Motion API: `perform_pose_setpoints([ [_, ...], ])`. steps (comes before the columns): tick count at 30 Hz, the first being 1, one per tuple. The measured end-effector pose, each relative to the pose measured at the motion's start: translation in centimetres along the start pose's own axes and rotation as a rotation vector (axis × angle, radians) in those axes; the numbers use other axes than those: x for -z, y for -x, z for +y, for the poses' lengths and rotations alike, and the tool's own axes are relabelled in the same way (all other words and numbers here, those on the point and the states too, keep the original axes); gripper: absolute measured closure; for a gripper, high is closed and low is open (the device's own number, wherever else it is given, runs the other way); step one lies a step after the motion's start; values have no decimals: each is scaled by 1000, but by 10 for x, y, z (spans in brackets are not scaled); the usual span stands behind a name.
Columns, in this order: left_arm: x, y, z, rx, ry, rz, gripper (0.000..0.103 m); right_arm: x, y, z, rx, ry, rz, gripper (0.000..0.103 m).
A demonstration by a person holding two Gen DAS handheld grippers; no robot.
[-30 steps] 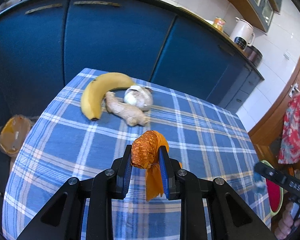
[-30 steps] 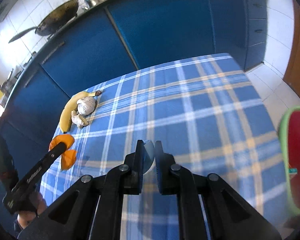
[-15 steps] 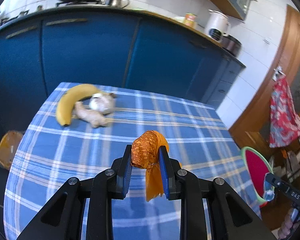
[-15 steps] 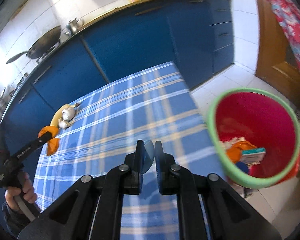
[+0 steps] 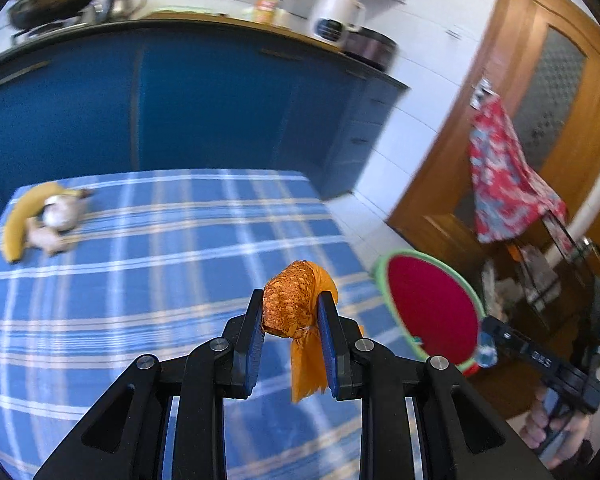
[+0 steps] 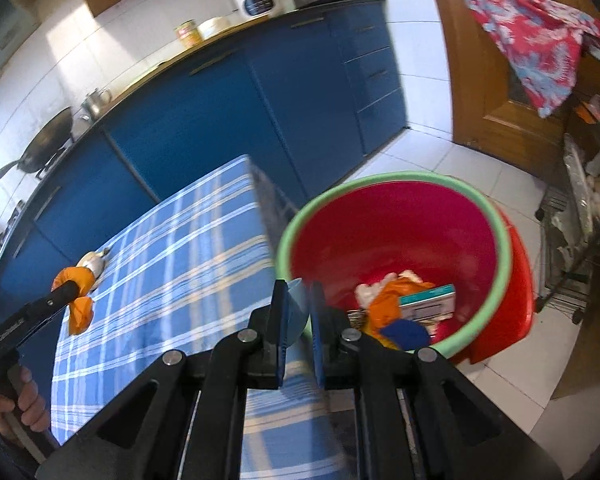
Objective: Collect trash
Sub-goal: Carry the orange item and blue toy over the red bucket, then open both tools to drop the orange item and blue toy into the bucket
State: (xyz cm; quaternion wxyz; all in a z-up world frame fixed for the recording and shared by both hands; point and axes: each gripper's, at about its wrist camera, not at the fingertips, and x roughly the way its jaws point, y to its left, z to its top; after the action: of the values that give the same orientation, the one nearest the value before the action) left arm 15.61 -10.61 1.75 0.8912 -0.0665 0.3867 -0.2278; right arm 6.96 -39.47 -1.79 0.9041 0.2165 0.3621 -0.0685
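Observation:
My left gripper (image 5: 290,300) is shut on a crumpled orange wrapper (image 5: 288,306), held above the blue checked tablecloth (image 5: 160,280). In the right wrist view the same orange wrapper (image 6: 76,288) shows at the left, over the table. My right gripper (image 6: 297,292) is shut on a thin pale blue scrap (image 6: 296,312), at the near rim of a red bin (image 6: 400,232) with a green rim. The bin (image 5: 432,308) stands on the floor off the table's right edge. Inside lie an orange bag (image 6: 384,308), a teal box (image 6: 428,304) and white paper.
A banana (image 5: 16,224), garlic (image 5: 62,212) and ginger lie at the table's far left. Blue cabinets (image 5: 220,112) run behind. A red patterned cloth (image 5: 504,188) hangs by a wooden door, with a cluttered wire rack (image 6: 580,200) beside the bin.
Both grippers have swung right with their loads. The red bin has come into the left wrist view and grown large in the right wrist view; the banana has slid left.

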Motion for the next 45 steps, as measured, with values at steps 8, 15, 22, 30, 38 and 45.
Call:
perform_pose_setpoints([
  [8,5,-41,-68,84,-101,77,77,-7,-7,-53,51,-66,-16,90],
  [15,8,-77,-115,134,-172,124,77,-13,-21,-82,93,-82,-22,89],
  [22,11,-107,-141,156,-215,160,77,-19,-31,-97,111,-70,-40,88],
  [30,14,-135,-160,151,-258,179,75,-20,-26,-102,109,-60,-69,75],
  [38,16,-140,-165,135,-276,180,53,-15,-8,-101,90,-70,-97,64],
  [45,12,-120,-156,109,-256,148,48,-9,9,-92,70,-76,-114,51],
])
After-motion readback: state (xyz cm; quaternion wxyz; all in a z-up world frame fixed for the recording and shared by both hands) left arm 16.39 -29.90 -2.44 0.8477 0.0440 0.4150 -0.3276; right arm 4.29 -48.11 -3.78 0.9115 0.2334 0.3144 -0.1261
